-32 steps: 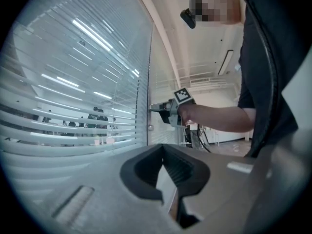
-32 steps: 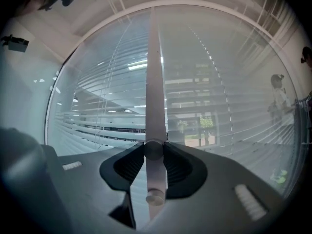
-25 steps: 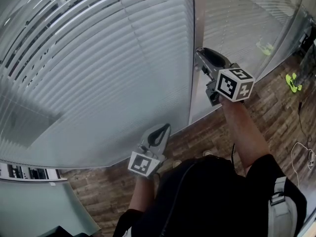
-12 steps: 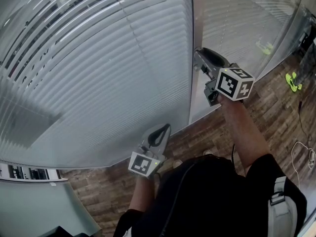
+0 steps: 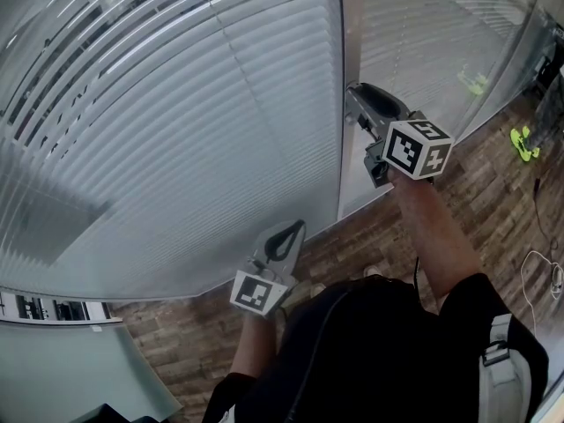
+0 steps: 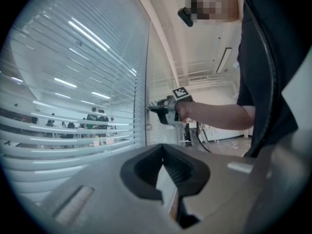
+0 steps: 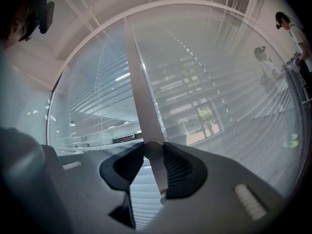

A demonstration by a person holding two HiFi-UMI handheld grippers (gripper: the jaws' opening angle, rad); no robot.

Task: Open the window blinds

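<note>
**A:** Where do the window blinds (image 5: 176, 130) hang?

**B:** On both sides of the upright frame post (image 5: 350, 51), behind glass. The wider run of slats is left of the post and a narrower run is right of it. From the left gripper view, the lower slats left of the post stand tilted enough to see through. Some people (image 6: 97, 117) are standing beyond them.

**A:** And the right gripper (image 5: 356, 92)?

**B:** It's held level, right up against the post, with its marker cube (image 5: 418, 148) on the side away from the post. In its own view a small round knob (image 7: 152, 150) sits on the post's face. The two dark ribbed pads are closed in on the knob, one on each side, touching it. So the claw is at a narrow setting, gripping the knob.

**A:** The left gripper (image 5: 294, 228)?

**B:** It's lower than the knob and left of the post, near the post's foot, above the wood floor (image 5: 370, 236). It's well apart from the knob and points towards the glass. Its tips meet, with only a thin wedge of light further back between the pads. Nothing is held in it.

**A:** Is it touching the slats?

**B:** I can't tell from here. It's close to the bottom of the left pane.
</note>
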